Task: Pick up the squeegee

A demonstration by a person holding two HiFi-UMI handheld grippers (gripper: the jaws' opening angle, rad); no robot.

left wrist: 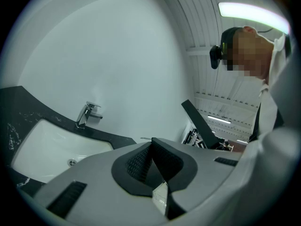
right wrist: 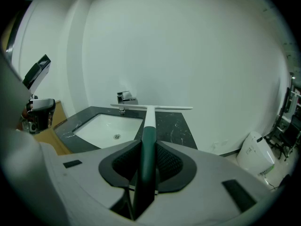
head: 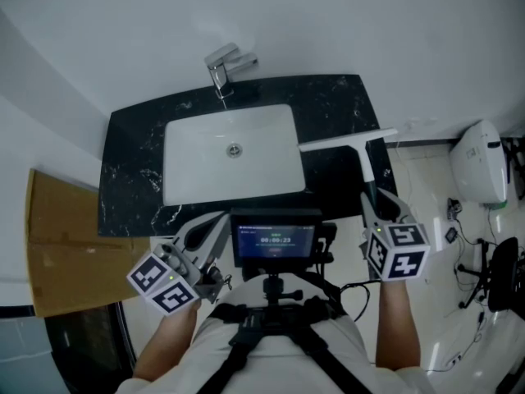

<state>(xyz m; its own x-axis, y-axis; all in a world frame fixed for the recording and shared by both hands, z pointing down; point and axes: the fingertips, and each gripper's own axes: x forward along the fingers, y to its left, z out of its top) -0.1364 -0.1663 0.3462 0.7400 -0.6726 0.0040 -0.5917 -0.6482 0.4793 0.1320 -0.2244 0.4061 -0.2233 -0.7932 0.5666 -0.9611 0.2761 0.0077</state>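
The black marble table [head: 336,105] stands against a white wall, and a white sink [head: 197,167] is set into its middle. A flat piece of cardboard [head: 57,245] leans or lies just beside the table at the left; I cannot tell which.

The squeegee [head: 349,139] is at the right side of the table. Its long pale blade lies crosswise just beside the sink's right rim, and its handle runs back toward the person. The right hand-held gripper [head: 381,210] is clamped on the dark green part of this handle; in the right gripper view the handle passes straight between the two pads. Holding it at the far end of the handle lets the blade stay out in front, level and easy to steer. The squeegee seems to be already off the table, so I judge the pick-up to be mostly done, though contact under the blade cannot be seen.

The left hand-held gripper [left wrist: 151,149] has its jaws pressed together with nothing between them. It waits low and near the body, probably to stay out of the way.

The chrome faucet [head: 223,66] stands behind the sink, well apart from the blade.
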